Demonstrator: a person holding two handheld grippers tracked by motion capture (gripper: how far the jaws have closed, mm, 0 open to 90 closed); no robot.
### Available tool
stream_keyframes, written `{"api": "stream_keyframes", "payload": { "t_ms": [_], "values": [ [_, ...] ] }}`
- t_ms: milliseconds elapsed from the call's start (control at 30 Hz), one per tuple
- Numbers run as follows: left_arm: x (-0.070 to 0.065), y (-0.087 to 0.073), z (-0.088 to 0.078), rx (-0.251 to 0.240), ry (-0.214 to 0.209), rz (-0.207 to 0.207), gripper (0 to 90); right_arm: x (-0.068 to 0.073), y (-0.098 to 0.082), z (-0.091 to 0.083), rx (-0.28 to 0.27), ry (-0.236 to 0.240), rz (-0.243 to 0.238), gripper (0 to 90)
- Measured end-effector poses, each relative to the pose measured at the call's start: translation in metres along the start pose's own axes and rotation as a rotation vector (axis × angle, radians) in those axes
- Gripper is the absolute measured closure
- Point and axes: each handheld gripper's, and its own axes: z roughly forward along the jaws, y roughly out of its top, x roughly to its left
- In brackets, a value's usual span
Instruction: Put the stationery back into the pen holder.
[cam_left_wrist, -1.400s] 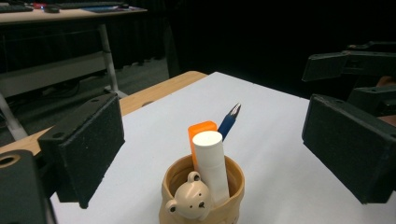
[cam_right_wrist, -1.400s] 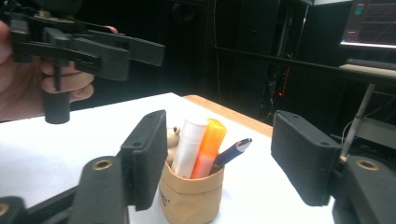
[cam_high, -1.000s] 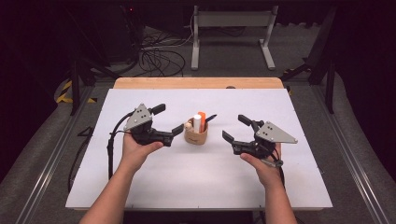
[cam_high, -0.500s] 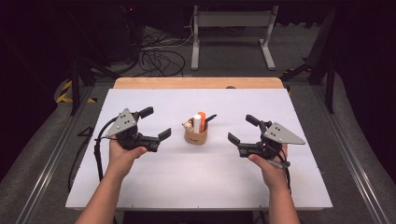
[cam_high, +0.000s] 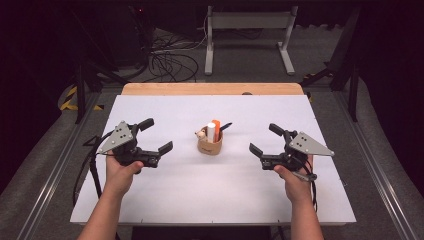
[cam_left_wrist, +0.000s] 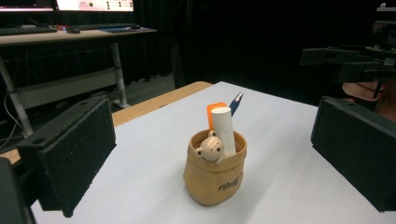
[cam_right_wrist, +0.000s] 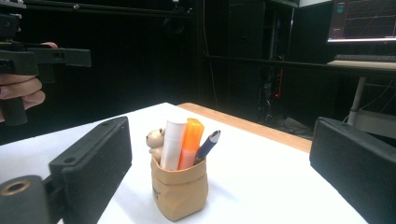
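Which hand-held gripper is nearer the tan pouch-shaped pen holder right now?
Left, slightly. The left hand-held gripper sits left of the tan pouch-shaped pen holder; the right hand-held gripper sits right, both apart.

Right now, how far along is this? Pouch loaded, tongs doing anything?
Looks done: the tan pouch stands upright mid-table holding a white tube, an orange marker, a blue pen and a small bear figure. In hand: nothing; the left tongs and right tongs are open, either side of the pouch, apart from it. Left: nothing loose on the white table that I can see.
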Motion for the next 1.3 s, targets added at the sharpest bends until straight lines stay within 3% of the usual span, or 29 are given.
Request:
{"api": "stream_keyframes", "payload": {
  "t_ms": [600,900,1300],
  "values": [
    [0.005,-0.013,-0.024,-0.008,0.007,-0.017,0.8,-0.013,-0.005,-0.016,0.007,-0.02,0.033,5.1],
    [0.007,-0.017,-0.027,-0.005,0.004,-0.026,0.8,-0.019,-0.007,-0.023,-0.004,-0.026,0.061,5.4],
    [0.008,-0.019,-0.026,-0.001,-0.004,-0.021,0.7,-0.02,-0.008,-0.022,-0.003,-0.024,0.057,5.2]
  ]
}}
